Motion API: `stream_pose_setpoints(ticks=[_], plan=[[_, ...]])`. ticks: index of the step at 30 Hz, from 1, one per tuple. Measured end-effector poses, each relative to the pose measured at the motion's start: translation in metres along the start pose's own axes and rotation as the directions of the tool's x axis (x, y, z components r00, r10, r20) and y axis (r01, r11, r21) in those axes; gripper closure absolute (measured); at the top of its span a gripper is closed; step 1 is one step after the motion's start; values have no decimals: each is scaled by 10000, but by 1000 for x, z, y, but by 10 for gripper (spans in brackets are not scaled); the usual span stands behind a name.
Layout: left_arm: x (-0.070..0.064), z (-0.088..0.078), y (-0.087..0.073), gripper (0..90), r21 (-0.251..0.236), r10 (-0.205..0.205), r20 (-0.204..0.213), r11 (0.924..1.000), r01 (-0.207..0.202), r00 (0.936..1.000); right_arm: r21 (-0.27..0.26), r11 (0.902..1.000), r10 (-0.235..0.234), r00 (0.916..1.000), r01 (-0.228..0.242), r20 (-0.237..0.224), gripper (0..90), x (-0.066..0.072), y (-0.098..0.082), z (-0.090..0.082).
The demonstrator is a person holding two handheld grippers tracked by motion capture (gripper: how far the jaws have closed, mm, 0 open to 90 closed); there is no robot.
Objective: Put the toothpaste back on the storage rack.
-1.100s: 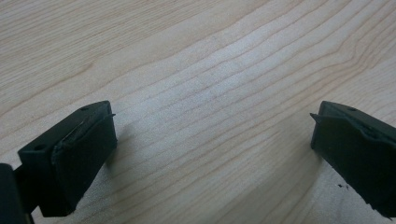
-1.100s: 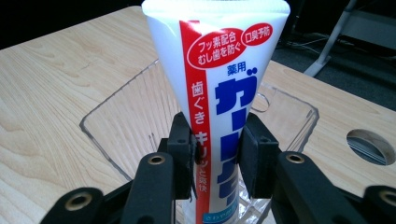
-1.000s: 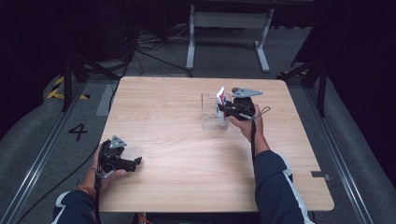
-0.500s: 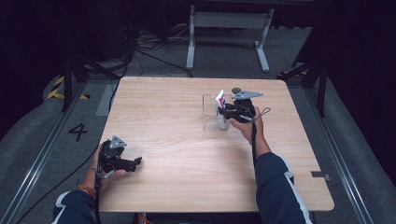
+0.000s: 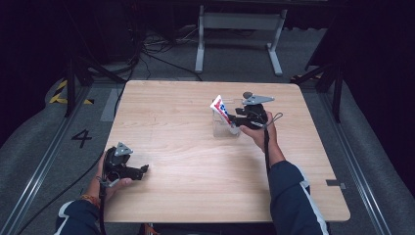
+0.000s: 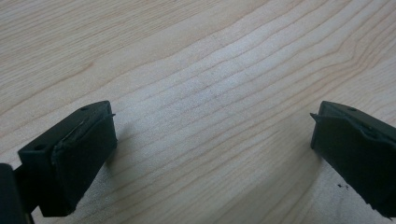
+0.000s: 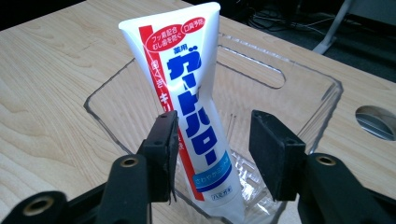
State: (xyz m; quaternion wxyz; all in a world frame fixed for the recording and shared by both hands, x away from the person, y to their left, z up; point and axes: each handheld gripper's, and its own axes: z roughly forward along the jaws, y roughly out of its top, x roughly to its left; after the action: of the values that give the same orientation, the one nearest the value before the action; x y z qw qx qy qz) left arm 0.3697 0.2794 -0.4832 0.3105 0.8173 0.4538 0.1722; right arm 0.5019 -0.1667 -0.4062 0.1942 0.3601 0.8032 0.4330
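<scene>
Clear plastic bin on the pale wood tabletop, toothpaste tube standing tilted inside it.

Your right claw sits right at the bin with its jaws spread on either side of the tube; there's a gap on one side, so it's released, not squeezing. Your left claw rests low near the tabletop's near-left corner, jaws wide apart over bare wood, well away from the bin.

One toothpaste tube, one clear plastic bin, one wooden table, two claws
</scene>
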Motion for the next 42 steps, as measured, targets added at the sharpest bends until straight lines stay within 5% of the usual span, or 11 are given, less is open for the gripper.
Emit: stream_pose_setpoints(ticks=[12, 19, 42], plan=[[0, 0, 0, 6, 30, -19, 25, 10000, 18, 10000, -3, 9999, -162, 9999, 162, 31, 432, 5, 4, -9], [0, 0, 0, 6, 28, -8, 28, 10000, 8, 10000, 141, 9970, -769, 9962, 764, 417, 390, 12, 9, -18], [0, 0, 0, 6, 30, -15, 19, 10000, 15, 10000, 388, 9857, -1665, 9827, 1638, 816, 298, 22, 0, -56]])
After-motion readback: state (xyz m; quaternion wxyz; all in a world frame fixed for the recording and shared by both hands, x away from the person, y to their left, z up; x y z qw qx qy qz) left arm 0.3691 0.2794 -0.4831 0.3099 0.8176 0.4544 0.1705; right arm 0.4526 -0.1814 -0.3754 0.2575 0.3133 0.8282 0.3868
